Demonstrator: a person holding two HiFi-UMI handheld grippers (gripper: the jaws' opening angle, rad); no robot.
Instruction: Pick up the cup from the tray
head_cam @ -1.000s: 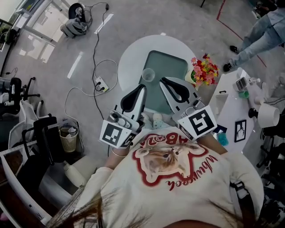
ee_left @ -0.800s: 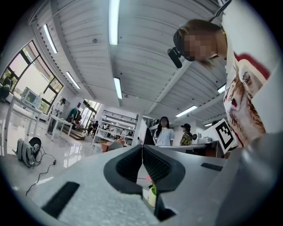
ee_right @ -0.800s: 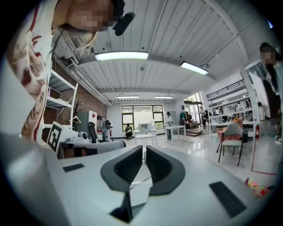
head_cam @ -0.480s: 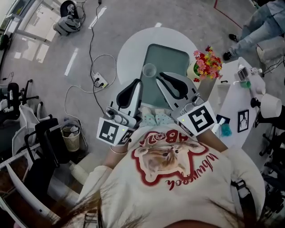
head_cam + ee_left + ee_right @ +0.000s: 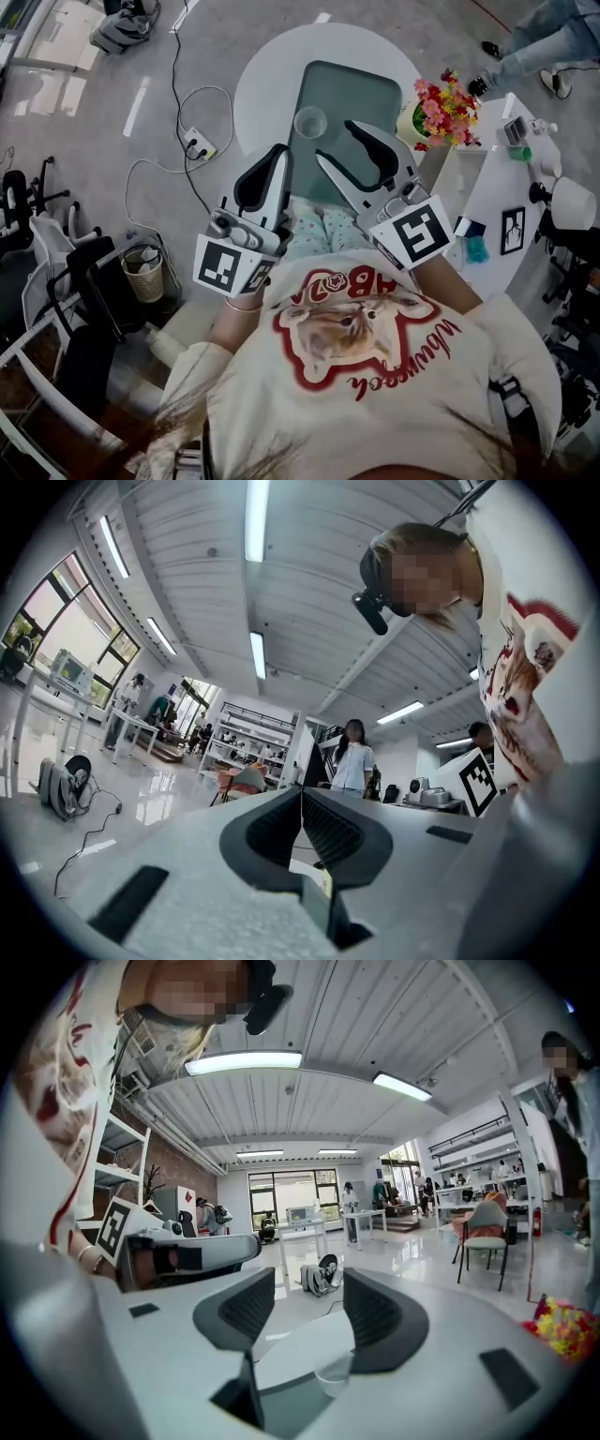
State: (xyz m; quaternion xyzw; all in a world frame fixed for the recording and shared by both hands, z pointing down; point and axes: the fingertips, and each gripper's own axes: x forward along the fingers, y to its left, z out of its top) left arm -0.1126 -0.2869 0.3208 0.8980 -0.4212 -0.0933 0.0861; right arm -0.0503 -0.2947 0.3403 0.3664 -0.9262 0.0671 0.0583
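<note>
Cup: clear, stood upright on left side of grey-green tray, on round white table. Flowers stood beside tray's right edge; nothing blocked the cup. Shirt lettering was upside down, unreadable. Right gripper hung level just short of cup, jaws just opened apart, empty. Left gripper was level, jaws pressed together

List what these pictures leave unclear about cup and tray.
- Cup: contents. Too small in the head view; in the right gripper view a jaw of the right hand-held gripper covers part of it; its jaws have just been opening, nothing between them.
- Tray: near right corner, under that hand-held gripper in the head view.
- Left gripper view: no cup or tray; the left hand-held gripper's body fills the bottom.
</note>
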